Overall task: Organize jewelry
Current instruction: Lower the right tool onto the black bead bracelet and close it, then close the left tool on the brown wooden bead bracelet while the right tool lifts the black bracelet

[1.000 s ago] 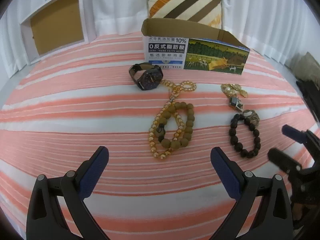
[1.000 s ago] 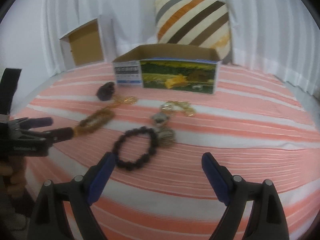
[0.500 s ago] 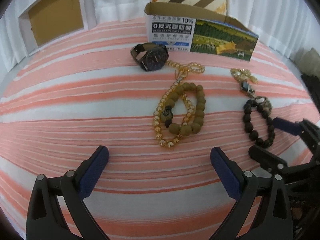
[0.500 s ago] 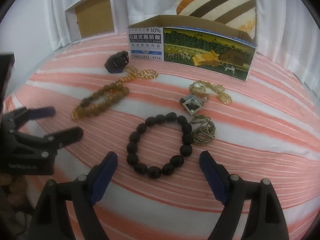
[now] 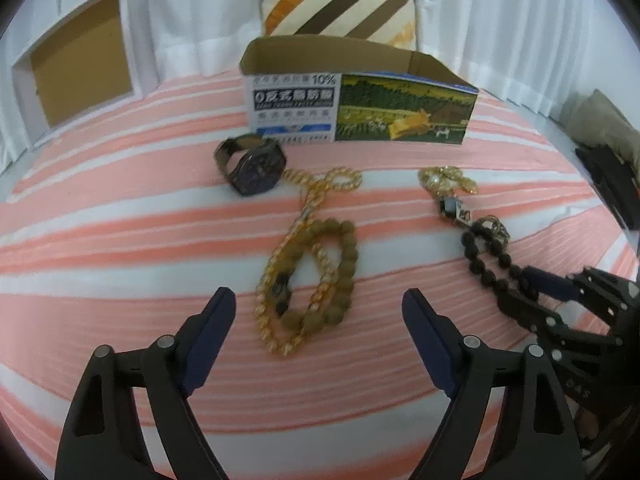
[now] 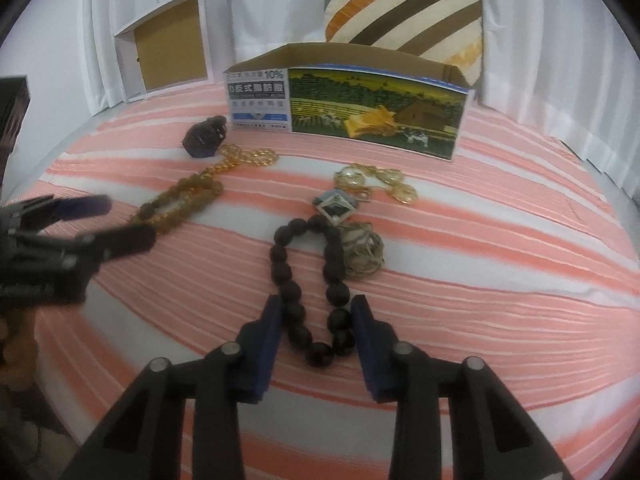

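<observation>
Right gripper (image 6: 318,322) pinches the near end of a black bead bracelet (image 6: 308,276); left gripper (image 5: 316,312) hangs wide open just short of the brown bead bracelet (image 5: 320,272).

A bed (image 5: 120,240) covered in a coral-and-white striped sheet fills the space ahead of the jaws. White curtains (image 5: 500,20) hang along its far side, with a diagonally striped pillow (image 5: 340,0) propped against them straight ahead and a white-framed brown panel (image 5: 76,68) leaning far left.
</observation>
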`<action>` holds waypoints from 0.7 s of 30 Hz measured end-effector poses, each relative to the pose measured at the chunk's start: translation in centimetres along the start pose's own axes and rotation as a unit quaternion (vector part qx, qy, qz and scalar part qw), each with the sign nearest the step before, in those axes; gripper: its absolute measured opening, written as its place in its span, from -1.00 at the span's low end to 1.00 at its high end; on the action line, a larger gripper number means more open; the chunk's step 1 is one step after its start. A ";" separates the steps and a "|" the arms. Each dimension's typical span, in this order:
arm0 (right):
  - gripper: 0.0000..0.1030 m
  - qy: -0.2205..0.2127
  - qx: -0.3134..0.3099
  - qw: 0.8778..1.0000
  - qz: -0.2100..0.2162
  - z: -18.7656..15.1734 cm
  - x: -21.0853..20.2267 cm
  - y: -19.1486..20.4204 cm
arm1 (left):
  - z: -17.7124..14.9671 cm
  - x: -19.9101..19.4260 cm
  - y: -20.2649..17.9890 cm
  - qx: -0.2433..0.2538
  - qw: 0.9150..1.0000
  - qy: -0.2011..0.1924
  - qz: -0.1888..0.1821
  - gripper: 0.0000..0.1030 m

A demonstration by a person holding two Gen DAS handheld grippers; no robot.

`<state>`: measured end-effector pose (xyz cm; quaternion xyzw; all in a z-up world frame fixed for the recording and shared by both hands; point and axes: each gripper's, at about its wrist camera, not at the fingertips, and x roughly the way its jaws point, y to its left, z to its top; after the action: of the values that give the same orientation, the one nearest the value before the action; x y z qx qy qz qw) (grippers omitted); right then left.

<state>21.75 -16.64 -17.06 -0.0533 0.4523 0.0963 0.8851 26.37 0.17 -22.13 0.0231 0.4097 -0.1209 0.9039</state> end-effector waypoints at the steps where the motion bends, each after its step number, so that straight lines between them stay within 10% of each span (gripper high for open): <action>1: -0.32 -0.001 0.003 1.000 -0.003 -0.2 -0.2 -0.2 | 0.1 0.1 -0.2 0.004 1.000 -0.002 0.000 0.54; 8: -0.32 -0.004 0.011 1.000 -0.004 -0.8 -0.6 -1.1 | -0.1 0.9 -2.1 0.046 0.999 0.013 -0.017 -0.46; 18: -0.32 -0.010 0.016 1.000 0.006 -1.0 -0.7 -1.6 | -2.1 -1.0 -1.8 0.043 0.993 0.033 -0.109 -0.52; 21: -0.31 -0.011 0.029 0.999 0.015 -1.3 -1.0 -2.0 | -2.3 -1.7 -1.7 0.037 0.994 0.025 -0.105 -0.09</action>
<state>20.63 -18.92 -16.98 -0.0203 0.4462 0.0969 0.8895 23.20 -0.82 -22.22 0.0166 0.4272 -0.2293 0.8744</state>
